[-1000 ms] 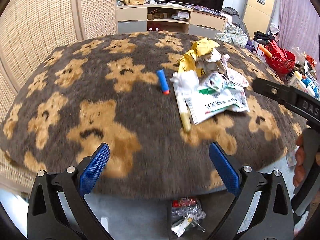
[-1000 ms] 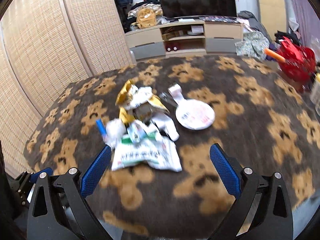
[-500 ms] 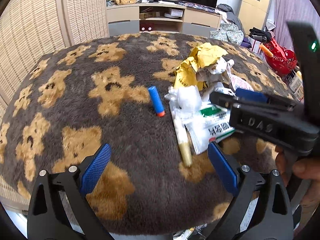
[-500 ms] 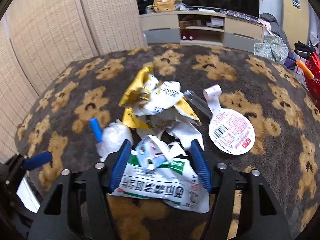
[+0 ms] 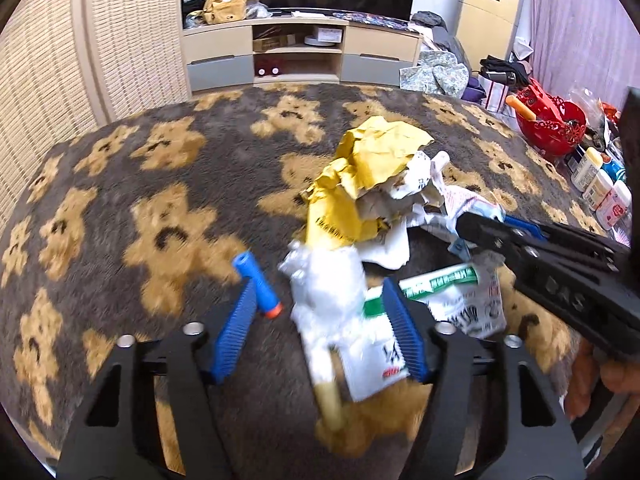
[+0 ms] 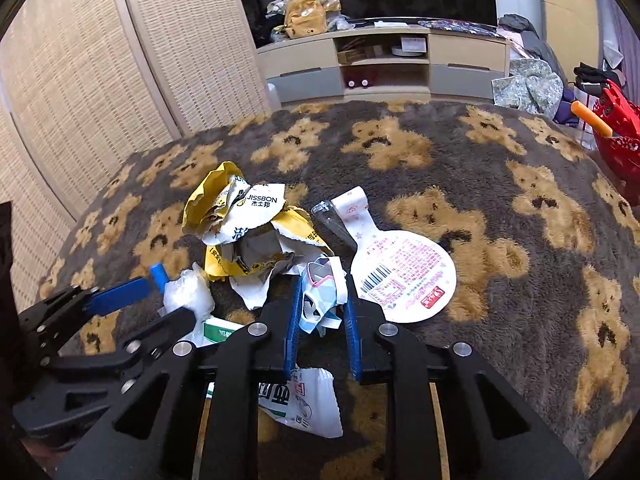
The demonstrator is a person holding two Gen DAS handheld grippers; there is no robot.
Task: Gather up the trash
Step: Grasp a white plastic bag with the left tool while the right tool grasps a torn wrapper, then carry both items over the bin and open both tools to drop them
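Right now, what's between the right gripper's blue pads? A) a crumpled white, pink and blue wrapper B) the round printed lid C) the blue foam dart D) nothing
A: in the right wrist view the right gripper has its pads closed in on the crumpled wrapper; the foam dart and round lid lie apart on the blanket.

1. Left gripper (image 5: 320,320): matte black plastic frame w/ triangular cut-outs, silver screw heads, blue ribbed finger pads (image 5: 238,326).
2. Right gripper (image 6: 320,312): same build – black arms, silver screws, blue pads (image 6: 294,320); raised "DAS" lettering on its side.
3. Bare skin of right hand (image 5: 600,384), fingers on black handle.
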